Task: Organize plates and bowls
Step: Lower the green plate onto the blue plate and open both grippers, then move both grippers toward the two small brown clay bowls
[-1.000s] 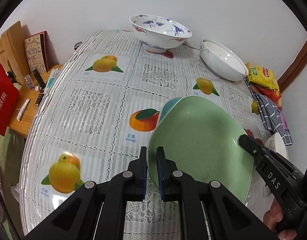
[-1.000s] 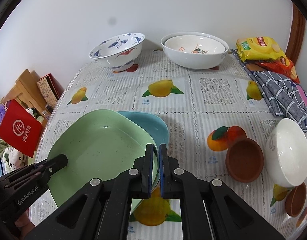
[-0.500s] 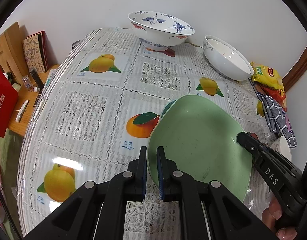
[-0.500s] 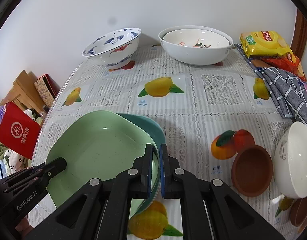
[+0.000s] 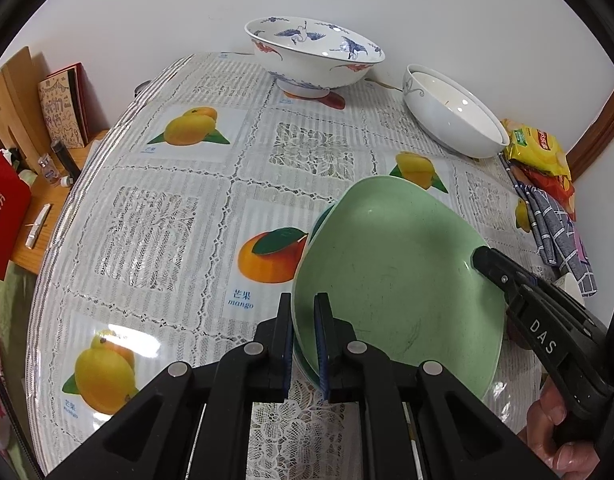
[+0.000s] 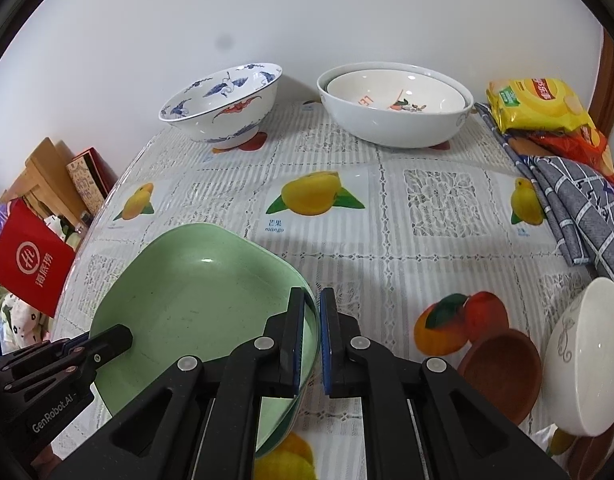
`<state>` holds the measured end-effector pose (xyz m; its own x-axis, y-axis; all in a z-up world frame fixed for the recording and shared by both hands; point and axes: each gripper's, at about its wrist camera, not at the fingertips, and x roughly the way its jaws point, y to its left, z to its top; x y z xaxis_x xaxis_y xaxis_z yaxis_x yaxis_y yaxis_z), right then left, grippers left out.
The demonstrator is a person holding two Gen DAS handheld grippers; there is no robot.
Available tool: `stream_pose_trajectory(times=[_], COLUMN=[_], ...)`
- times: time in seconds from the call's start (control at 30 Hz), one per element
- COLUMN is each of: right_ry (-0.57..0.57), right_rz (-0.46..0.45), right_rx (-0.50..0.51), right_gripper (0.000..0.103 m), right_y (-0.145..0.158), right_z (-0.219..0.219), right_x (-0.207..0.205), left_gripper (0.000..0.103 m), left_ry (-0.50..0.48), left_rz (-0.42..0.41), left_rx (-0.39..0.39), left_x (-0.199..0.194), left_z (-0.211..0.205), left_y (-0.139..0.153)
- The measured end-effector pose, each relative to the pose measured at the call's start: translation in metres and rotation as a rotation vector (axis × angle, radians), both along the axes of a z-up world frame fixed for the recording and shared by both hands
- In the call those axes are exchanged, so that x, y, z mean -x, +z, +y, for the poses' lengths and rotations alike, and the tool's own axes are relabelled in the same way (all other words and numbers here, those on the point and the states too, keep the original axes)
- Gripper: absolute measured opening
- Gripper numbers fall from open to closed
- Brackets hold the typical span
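A: How far along are we?

B: Partway, we'd judge. The green plate (image 5: 395,280) now sits over the teal plate (image 5: 319,220), of which only a sliver of rim shows at its far-left edge, near the front of the table (image 5: 155,216). Our left gripper (image 5: 303,336) is clamped on the green plate's near-left rim, and our right gripper (image 6: 311,340) pinches the opposite rim. We can't tell whether the plate is fully settled or slightly raised.

A: What's left?

B: Releasing the plate, then the loose bowls. On the right sit a white bowl (image 6: 583,364) and a brown dish (image 6: 503,372) just beside it, with another brown dish (image 6: 595,450) partly hidden under the white one.

A: And the containers at the far side?

B: The large white bowl (image 6: 391,120) holds a smaller patterned bowl (image 6: 395,94) nested inside. The blue-and-white bowl (image 6: 223,100) stands alone to its left and looks empty.
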<state>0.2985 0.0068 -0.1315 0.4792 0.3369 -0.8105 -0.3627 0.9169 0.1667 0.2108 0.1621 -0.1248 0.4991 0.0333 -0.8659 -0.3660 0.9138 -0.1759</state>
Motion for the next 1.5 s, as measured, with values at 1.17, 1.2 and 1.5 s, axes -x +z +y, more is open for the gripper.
stream_pose_trajectory(times=[1.17,1.2,1.5], right_ry=[-0.175,-0.19,-0.335], right_rz=[-0.141,-0.145,-0.151], right_rx=[-0.01,0.0,0.014], right_gripper=[0.066,0.066,0.066], right_y=[0.077,0.078,0.067], right_z=[-0.147,-0.158,-0.237], right_x=[0.103,0.107,0.134], left_gripper=[0.031,0.032,0.034], left_ry=[-0.194,-0.2,-0.265], left_rz=[-0.108,-0.109,-0.104], left_rx=[-0.062,-0.062,-0.07], left_x=[0.052,0.053,0.055], left_z=[-0.111,-0.115,-0.161], left_y=[0.074,0.075,0.075])
